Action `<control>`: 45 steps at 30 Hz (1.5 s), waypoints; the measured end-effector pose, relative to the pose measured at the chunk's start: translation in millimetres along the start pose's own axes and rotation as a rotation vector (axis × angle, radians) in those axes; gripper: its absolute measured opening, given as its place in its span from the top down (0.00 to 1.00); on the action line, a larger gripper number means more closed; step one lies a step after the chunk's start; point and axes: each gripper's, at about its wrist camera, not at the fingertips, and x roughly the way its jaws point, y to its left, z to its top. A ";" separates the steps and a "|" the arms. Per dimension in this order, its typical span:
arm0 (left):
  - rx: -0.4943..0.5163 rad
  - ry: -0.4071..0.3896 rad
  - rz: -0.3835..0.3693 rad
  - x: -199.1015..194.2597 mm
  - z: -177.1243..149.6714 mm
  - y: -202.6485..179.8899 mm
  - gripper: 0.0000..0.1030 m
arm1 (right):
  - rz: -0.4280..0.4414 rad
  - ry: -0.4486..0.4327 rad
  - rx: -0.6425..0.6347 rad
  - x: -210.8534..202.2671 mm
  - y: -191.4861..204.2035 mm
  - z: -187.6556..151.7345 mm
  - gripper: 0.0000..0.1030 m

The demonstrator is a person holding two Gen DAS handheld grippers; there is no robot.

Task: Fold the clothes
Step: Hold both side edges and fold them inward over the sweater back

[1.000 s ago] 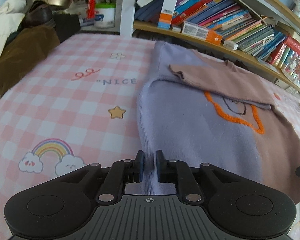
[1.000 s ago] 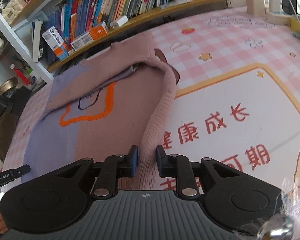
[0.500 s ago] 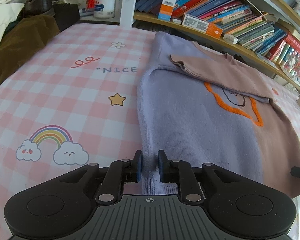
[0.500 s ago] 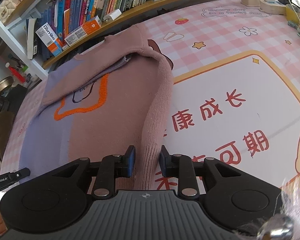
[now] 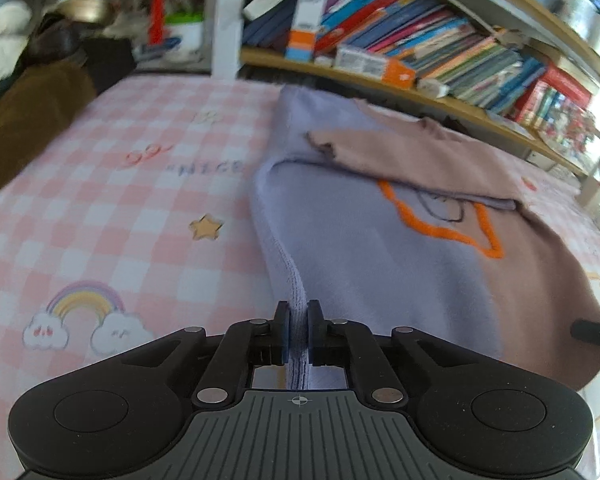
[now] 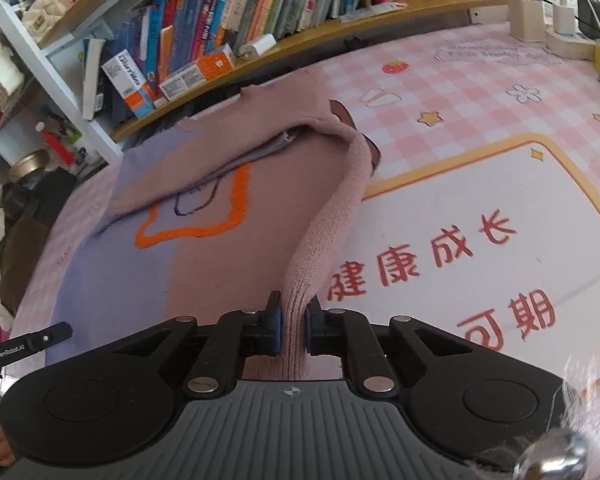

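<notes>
A two-tone knit sweater (image 5: 384,248), lavender on one half and dusty pink on the other with an orange outlined shape stitched across the chest, lies spread on the desk (image 5: 100,208). Its far end reaches almost to the bookshelf, and one pink sleeve is folded across the upper chest.

The near lavender edge of the sweater rises off the desk in a thin ridge and runs straight into the left claw (image 5: 298,330), whose two fingers are pressed together on that fold of fabric. On the other side, the pink edge is drawn up into a long, narrow rope-like band that climbs from the shoulder area into the right claw (image 6: 292,326), which is likewise clamped on the cloth. Both gripped edges sit lifted above the desk while the middle of the sweater stays flat between them.

The desk carries a pink-and-white checked mat (image 6: 480,80) printed with a rainbow, stars and red characters. Beyond it a wooden bookshelf (image 6: 284,40) holds rows of colourful books. Dark and brown clothing (image 5: 32,112) is heaped at the desk's far left corner.
</notes>
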 end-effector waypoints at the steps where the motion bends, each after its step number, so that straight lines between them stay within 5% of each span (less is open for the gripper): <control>1: -0.019 0.011 0.002 1.0 -0.4 3.7 0.92 | -0.008 0.007 0.008 0.8 -2.4 -0.3 0.88; 12: -0.082 0.050 -0.016 0.7 -6.4 11.5 0.72 | -0.024 0.041 0.028 3.1 -9.9 -9.3 0.84; 15: -0.082 0.042 -0.016 -1.6 -6.7 10.3 0.75 | -0.019 0.036 0.026 2.7 -11.5 -10.2 0.85; 18: -0.082 0.033 -0.017 -3.9 -7.0 9.1 0.94 | -0.018 0.037 0.028 2.3 -13.8 -10.0 0.91; 25: -0.086 0.014 -0.020 -9.7 -7.9 6.6 0.95 | 0.010 0.008 0.031 -7.4 -16.6 -7.1 0.93; 45: -0.339 -0.028 -0.149 -55.5 -29.9 17.1 0.95 | 0.133 -0.015 0.091 -53.3 -41.3 -14.2 0.93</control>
